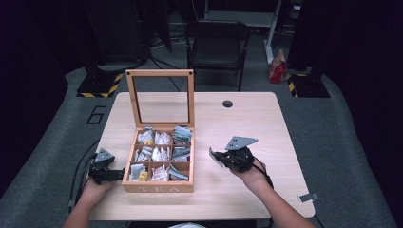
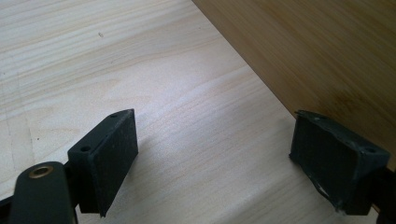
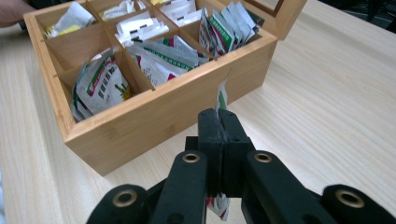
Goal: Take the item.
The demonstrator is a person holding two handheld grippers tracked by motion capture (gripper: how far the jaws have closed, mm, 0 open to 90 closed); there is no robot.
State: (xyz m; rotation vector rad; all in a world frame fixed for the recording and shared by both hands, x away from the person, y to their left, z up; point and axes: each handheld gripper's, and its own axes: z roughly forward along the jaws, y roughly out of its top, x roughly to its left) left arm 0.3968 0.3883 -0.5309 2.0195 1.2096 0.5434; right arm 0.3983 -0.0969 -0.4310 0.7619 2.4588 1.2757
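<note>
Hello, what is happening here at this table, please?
A person works at a wooden table with a gripper in each hand. The right gripper is shut on a tea sachet, held beside the open tea box. The left gripper is open, with one jaw against the box's outer wall.

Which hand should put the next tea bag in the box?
Probably the right. The right gripper is already shut on a tea bag beside the open box. The left gripper is open, holds nothing and sits against the box's side.
</note>
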